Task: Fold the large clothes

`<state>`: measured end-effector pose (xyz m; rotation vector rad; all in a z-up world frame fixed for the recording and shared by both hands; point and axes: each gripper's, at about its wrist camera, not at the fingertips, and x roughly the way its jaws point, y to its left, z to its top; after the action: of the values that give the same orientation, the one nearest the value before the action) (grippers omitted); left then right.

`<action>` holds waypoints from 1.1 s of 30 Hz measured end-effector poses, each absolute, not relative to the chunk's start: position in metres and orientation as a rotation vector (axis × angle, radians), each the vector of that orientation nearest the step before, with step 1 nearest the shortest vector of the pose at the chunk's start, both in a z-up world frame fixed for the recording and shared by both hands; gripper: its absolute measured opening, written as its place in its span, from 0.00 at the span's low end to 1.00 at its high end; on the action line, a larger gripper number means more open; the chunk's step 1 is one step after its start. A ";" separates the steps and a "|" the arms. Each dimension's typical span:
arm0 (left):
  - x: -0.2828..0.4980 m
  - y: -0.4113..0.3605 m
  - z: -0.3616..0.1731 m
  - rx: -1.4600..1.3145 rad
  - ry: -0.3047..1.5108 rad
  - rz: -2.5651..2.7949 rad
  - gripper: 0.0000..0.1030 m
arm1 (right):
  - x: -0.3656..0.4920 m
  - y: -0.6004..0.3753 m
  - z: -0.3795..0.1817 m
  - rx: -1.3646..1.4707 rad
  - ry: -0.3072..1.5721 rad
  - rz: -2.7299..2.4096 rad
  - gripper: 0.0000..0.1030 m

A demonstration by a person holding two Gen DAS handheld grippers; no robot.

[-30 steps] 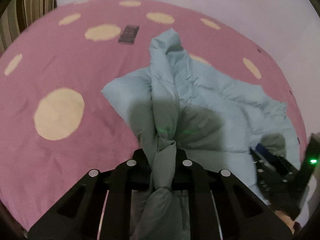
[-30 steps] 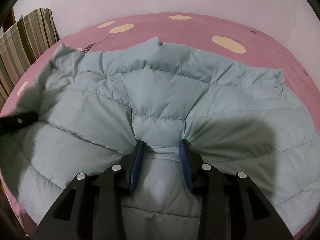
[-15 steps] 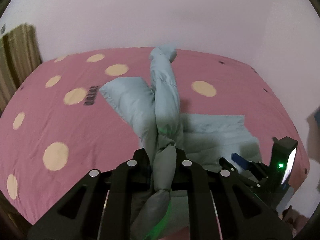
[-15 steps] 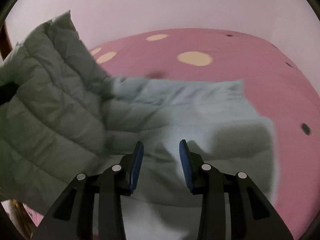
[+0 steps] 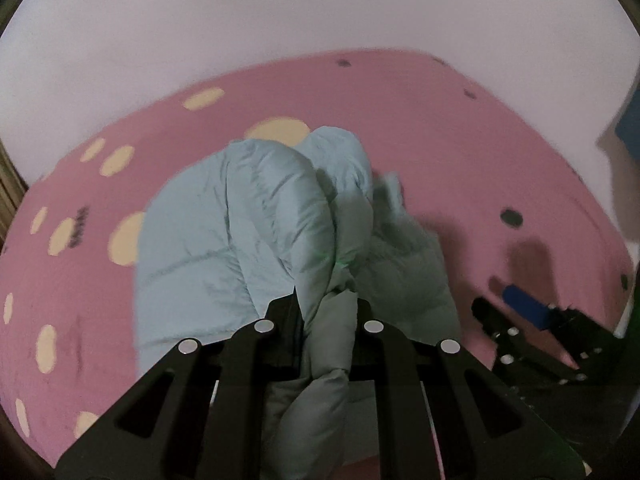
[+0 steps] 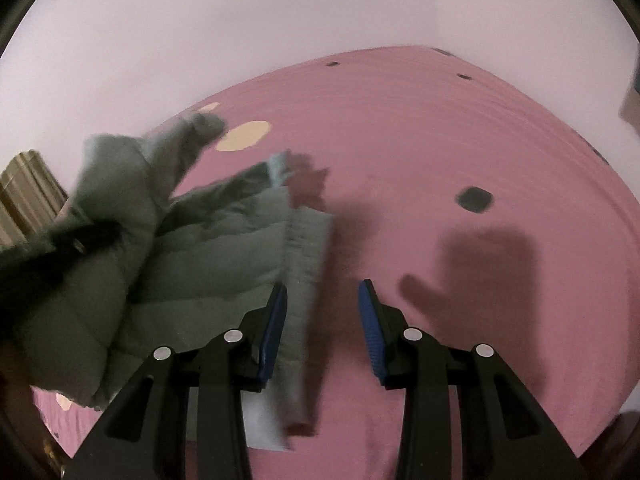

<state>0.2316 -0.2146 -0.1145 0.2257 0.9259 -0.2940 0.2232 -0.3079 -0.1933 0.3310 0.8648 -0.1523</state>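
Quilted pale-blue puffer jacket [image 5: 240, 240], the only garment I count, bunches on the pink spotted bedsheet [image 5: 460, 140]; my left gripper [image 5: 326, 312] clamps a twisted fold of it, while my right gripper [image 6: 322, 304] hangs wide, empty, beside its hem.

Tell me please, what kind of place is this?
Probably a bedroom: a pink spotted bedsheet covers a wide bed against a plain wall, and a light blue puffer jacket is being folded on it.

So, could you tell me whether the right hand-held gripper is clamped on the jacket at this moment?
No, the right hand-held gripper stands open, its blue pads apart, with the quilted jacket lying mostly to its left.
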 end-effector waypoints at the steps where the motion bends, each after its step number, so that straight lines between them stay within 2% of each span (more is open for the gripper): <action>1: 0.230 -0.222 -0.126 0.233 0.939 -0.294 0.11 | 0.223 -0.312 -0.195 0.333 0.868 -0.159 0.37; 5: 0.223 -0.240 -0.149 0.244 0.948 -0.298 0.14 | 0.221 -0.322 -0.201 0.345 0.880 -0.180 0.37; 6: 0.221 -0.241 -0.148 0.240 0.943 -0.300 0.19 | 0.221 -0.323 -0.202 0.348 0.883 -0.182 0.37; 8: 0.216 -0.240 -0.142 0.204 0.932 -0.332 0.37 | 0.222 -0.326 -0.202 0.356 0.884 -0.184 0.37; 9: 0.214 -0.239 -0.138 0.187 0.932 -0.352 0.51 | 0.223 -0.326 -0.201 0.359 0.885 -0.185 0.37; 10: 0.211 -0.240 -0.133 0.169 0.927 -0.369 0.59 | 0.220 -0.328 -0.200 0.359 0.885 -0.186 0.37; 12: 0.200 -0.233 -0.117 0.151 0.893 -0.391 0.61 | 0.221 -0.327 -0.197 0.360 0.880 -0.188 0.37; 13: 0.194 -0.228 -0.109 0.150 0.872 -0.402 0.67 | 0.218 -0.325 -0.195 0.362 0.879 -0.186 0.39; 16: 0.181 -0.200 -0.082 0.143 0.782 -0.388 0.75 | 0.216 -0.322 -0.188 0.380 0.867 -0.167 0.43; 18: 0.181 -0.178 -0.071 0.130 0.740 -0.342 0.78 | 0.220 -0.313 -0.180 0.377 0.856 -0.143 0.48; 23: 0.202 -0.104 -0.071 0.088 0.703 -0.158 0.79 | 0.240 -0.283 -0.165 0.405 0.842 -0.054 0.68; 26: 0.218 -0.060 -0.090 0.029 0.743 -0.060 0.79 | 0.255 -0.263 -0.164 0.420 0.861 0.005 0.72; 30: 0.229 -0.028 -0.120 -0.036 0.822 -0.022 0.79 | 0.273 -0.236 -0.175 0.379 0.926 0.025 0.72; 31: 0.230 -0.026 -0.123 -0.041 0.829 -0.024 0.79 | 0.276 -0.232 -0.179 0.371 0.949 0.031 0.71; 32: 0.231 -0.026 -0.126 -0.047 0.833 -0.036 0.79 | 0.277 -0.229 -0.182 0.368 0.957 0.033 0.47; 33: 0.231 -0.027 -0.127 -0.049 0.834 -0.046 0.79 | 0.277 -0.228 -0.184 0.367 0.961 0.033 0.32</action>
<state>0.2312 -0.0271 -0.1267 -0.0489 0.8339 -0.0461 0.2767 -0.2276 -0.1841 0.3671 0.9611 0.0334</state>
